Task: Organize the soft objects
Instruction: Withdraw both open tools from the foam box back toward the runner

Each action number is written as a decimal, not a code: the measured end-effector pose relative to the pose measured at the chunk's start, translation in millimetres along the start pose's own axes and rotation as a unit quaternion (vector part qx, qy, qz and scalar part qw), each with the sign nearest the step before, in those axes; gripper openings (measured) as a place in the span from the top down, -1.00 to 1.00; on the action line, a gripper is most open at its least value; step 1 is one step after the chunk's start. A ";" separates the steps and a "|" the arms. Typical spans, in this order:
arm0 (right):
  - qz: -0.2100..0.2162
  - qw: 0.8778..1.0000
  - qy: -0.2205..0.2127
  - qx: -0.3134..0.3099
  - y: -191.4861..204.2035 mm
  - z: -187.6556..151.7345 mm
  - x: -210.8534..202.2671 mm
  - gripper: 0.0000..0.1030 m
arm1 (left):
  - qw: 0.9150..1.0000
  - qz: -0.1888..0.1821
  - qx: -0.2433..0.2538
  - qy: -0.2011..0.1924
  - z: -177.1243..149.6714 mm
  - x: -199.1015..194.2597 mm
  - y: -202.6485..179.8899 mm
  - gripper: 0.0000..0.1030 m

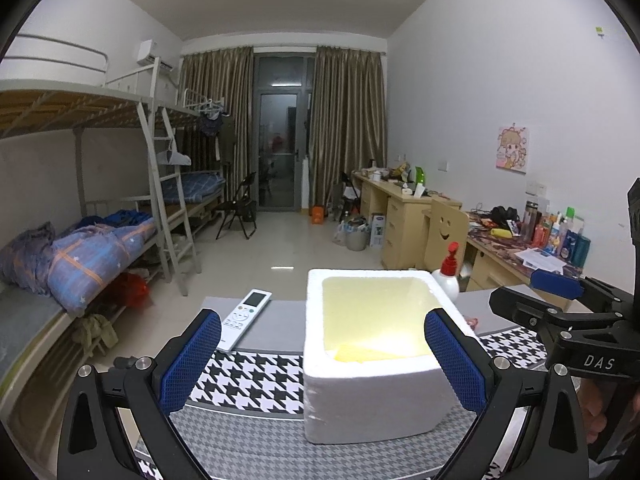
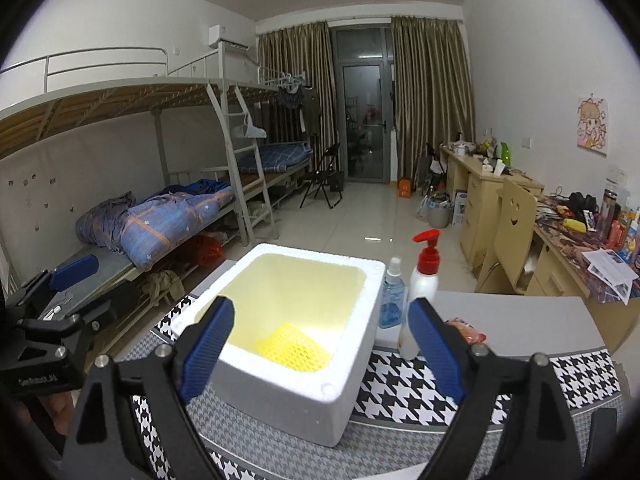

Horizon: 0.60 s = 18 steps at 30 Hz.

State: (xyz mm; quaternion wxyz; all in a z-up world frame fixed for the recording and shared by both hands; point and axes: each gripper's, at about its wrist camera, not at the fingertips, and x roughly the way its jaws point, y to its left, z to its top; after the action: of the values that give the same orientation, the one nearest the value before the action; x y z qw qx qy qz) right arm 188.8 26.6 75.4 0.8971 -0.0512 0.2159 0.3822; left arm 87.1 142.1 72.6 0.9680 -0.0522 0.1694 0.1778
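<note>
A white foam box (image 1: 372, 396) (image 2: 304, 384) stands on the houndstooth cloth (image 1: 248, 384) (image 2: 404, 392). At its bottom lies a yellow mesh sponge (image 2: 294, 350) (image 1: 362, 354). My left gripper (image 1: 320, 360) is open, its blue pads either side of the box's near wall, above it, touching nothing. My right gripper (image 2: 320, 352) is open wide just above the box's near rim, nothing between its pads. Each gripper also shows from the side in the other's view: the right gripper (image 1: 560, 300), the left gripper (image 2: 60, 280). A pink soft object (image 2: 466, 330) (image 1: 474, 322) lies on the table right of the box.
A white remote (image 1: 245, 318) lies left of the box. A white pump bottle with a red top (image 2: 420, 296) (image 1: 450, 276) and a blue spray bottle (image 2: 392, 296) stand at the box's right side. Bunk beds run along the left wall, desks and a chair (image 2: 508, 236) along the right.
</note>
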 end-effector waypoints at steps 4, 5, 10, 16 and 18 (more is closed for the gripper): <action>-0.005 1.000 -0.006 0.002 -1.9 -4.7 -10.2 -0.79 | 1.000 -0.010 0.003 -0.005 -2.3 -8.8 -6.3 -0.98; -0.007 1.000 -0.008 0.003 -2.1 -5.7 -13.0 -0.79 | 1.000 -0.013 0.004 -0.005 -2.7 -10.8 -7.8 -0.98; -0.016 1.000 -0.017 0.003 -4.7 -8.0 -25.1 -0.79 | 1.000 -0.027 0.010 -0.008 -3.2 -17.1 -16.7 -0.98; -0.026 0.999 -0.028 0.003 -9.9 -13.7 -41.1 -0.79 | 0.999 -0.041 0.013 -0.013 -6.0 -25.4 -24.7 -0.98; -0.028 0.999 -0.031 0.003 -10.2 -15.6 -46.3 -0.79 | 0.999 -0.045 0.014 -0.016 -6.2 -29.5 -26.8 -0.98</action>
State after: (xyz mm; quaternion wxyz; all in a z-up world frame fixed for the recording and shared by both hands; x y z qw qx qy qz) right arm 162.2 -15.3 80.3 0.9139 -0.0428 0.1880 0.3573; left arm 68.9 106.5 78.1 0.9783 -0.0437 0.1534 0.1324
